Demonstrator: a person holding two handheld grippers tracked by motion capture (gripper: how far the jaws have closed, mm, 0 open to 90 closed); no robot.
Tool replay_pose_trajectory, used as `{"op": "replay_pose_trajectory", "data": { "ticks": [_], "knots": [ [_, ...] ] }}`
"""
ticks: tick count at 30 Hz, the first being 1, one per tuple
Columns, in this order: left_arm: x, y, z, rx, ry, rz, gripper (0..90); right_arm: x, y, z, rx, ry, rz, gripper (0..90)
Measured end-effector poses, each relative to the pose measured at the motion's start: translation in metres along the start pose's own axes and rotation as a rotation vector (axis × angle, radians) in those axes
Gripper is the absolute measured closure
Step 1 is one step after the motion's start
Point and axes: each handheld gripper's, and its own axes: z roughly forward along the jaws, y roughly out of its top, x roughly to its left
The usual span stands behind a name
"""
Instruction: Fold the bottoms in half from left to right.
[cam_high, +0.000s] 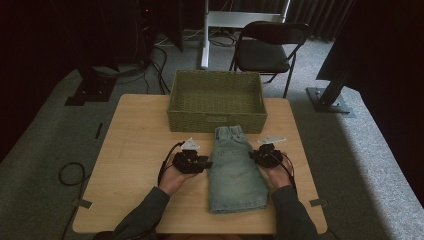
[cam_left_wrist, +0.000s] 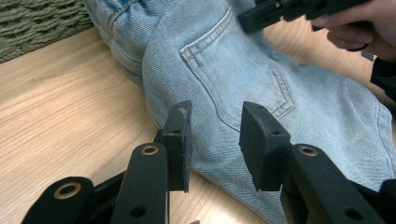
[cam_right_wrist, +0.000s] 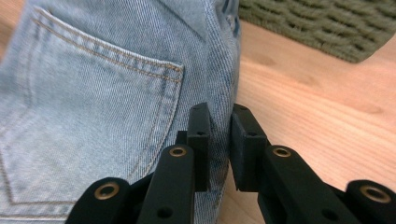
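High view: both grippers at the shorts

I see folded light-blue denim shorts (cam_high: 235, 172) on the pale wooden table (cam_high: 135, 150), before the green woven basket (cam_high: 215, 100). My left gripper (cam_left_wrist: 214, 137) stands spread at their edge; my right gripper (cam_right_wrist: 219, 144) pinches the opposite edge

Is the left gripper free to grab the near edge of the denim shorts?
Probably yes: the left gripper has its fingers apart at the shorts edge, nothing between.

We see the denim shorts (cam_right_wrist: 107, 93) cut off at the right gripper view's left and bottom edges, the basket (cam_right_wrist: 327, 23) blurred at its top; whether that gripper's fingers (cam_right_wrist: 201, 140) pinch the cloth is unclear.
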Motion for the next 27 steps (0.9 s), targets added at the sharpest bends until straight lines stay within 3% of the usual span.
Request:
{"op": "replay_pose_trajectory", "data": {
  "ticks": [6, 9, 11, 15, 21, 27],
  "knots": [
    [-0.001, -0.002, 0.001, 0.0, 0.004, 0.001, 64.5, 0.0, -0.003, 0.009, 0.04, -0.009, -0.007, 77.0],
    [-0.002, -0.003, -0.001, 0.001, 0.008, 0.005, 64.4, -0.001, -0.003, 0.007, 0.023, -0.016, -0.002, 66.5],
    [-0.002, -0.003, -0.001, 0.001, 0.009, 0.006, 64.3, -0.002, -0.003, 0.002, 0.008, -0.021, -0.003, 64.6],
    [-0.002, -0.003, -0.004, -0.006, 0.012, 0.008, 64.3, -0.009, -0.003, -0.008, -0.03, -0.036, 0.022, 62.0],
    [-0.004, -0.006, -0.009, -0.014, 0.013, 0.01, 64.0, -0.018, -0.007, -0.013, -0.032, -0.059, 0.05, 61.7],
    [-0.003, -0.01, -0.01, -0.013, 0.014, 0.009, 63.6, -0.015, -0.012, -0.016, -0.037, -0.049, 0.028, 59.7]
  ]
}}
